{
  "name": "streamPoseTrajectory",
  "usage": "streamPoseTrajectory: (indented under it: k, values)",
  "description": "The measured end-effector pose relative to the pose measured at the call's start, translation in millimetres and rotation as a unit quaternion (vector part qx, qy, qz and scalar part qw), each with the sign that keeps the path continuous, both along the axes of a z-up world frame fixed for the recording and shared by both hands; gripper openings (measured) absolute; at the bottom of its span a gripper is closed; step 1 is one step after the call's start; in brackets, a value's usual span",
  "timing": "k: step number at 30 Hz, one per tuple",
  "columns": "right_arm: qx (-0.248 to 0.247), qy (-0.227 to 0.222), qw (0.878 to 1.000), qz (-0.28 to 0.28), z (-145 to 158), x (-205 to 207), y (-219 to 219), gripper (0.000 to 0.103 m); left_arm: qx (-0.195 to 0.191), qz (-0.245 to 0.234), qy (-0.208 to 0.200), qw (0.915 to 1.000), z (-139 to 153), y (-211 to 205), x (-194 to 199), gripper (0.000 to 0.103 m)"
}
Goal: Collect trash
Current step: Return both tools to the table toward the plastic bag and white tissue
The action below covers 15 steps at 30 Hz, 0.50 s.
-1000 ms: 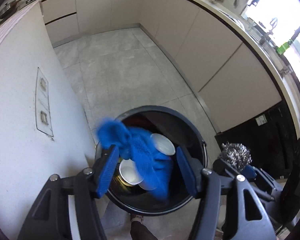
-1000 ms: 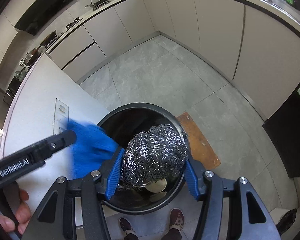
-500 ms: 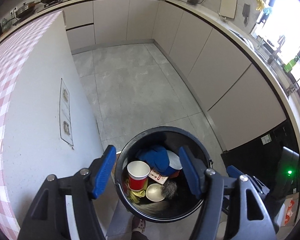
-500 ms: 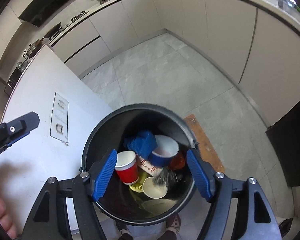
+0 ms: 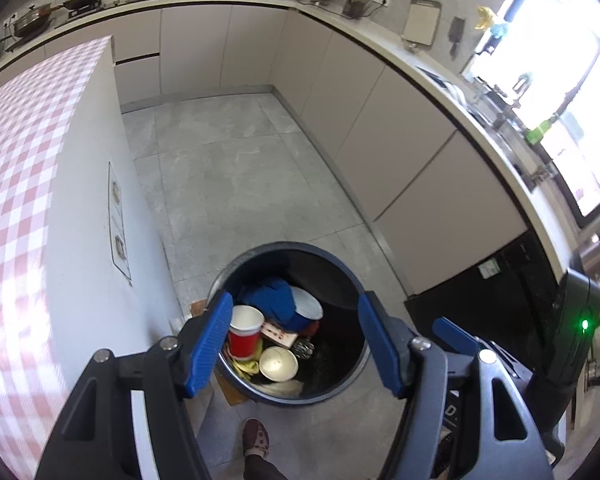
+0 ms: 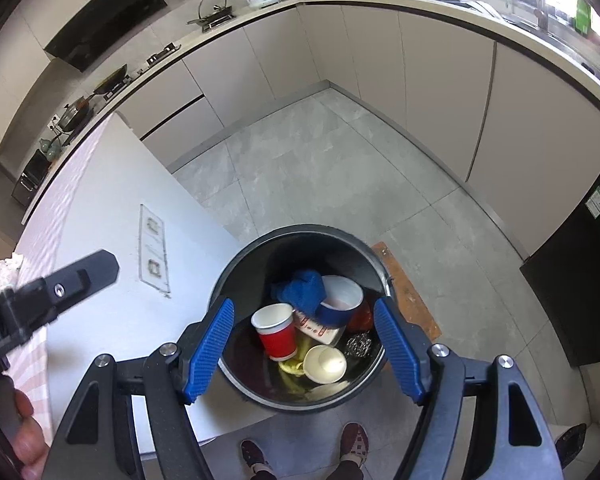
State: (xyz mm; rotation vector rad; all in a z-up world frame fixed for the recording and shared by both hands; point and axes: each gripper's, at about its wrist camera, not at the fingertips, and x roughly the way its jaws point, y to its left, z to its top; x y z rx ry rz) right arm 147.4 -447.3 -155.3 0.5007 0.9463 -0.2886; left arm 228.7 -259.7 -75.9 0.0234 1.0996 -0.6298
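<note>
Both grippers are hanging over the bin with their blue pads spread wide and nothing between them. The left gripper (image 5: 296, 340) is framing the dark round trash bin (image 5: 342, 388) directly below its fingers, and the right gripper (image 6: 305, 346) is doing the same from just beside it. Down inside the bin, a red paper cup (image 6: 276, 331) is standing upright toward the left finger, a blue cloth (image 6: 302, 290) is lying crumpled farther ahead against a blue-and-white bowl (image 6: 340, 298), a steel wool ball (image 6: 359, 345) is resting toward the right finger, and a cream lid (image 6: 325, 364) is sitting nearest. Nothing is standing between the fingers and the bin's mouth. To the left, the white island wall (image 5: 84, 216) is rising close beside the bin, with a pink checked cloth (image 5: 16, 184) on top. The person's shoes (image 6: 354, 446) are showing below.

A second ago the right gripper was pinching the steel wool and the blue cloth was falling from the left; now both are lying in the bin, and the grippers are sitting higher above it.
</note>
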Motion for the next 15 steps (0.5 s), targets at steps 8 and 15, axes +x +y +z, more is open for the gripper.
streamPoseTrajectory:
  k: [8,15]
  values:
    - [-0.015,-0.017,1.0,0.003,36.1,-21.4,30.4,0.075,-0.023,-0.017,0.014,0.9995,16.7,26.6,-23.9,0.067]
    - [-0.023,-0.039,0.999,0.008,63.8,-18.8,61.0,0.075,-0.022,0.001,-0.002,0.9998,31.1,61.1,-28.7,0.067]
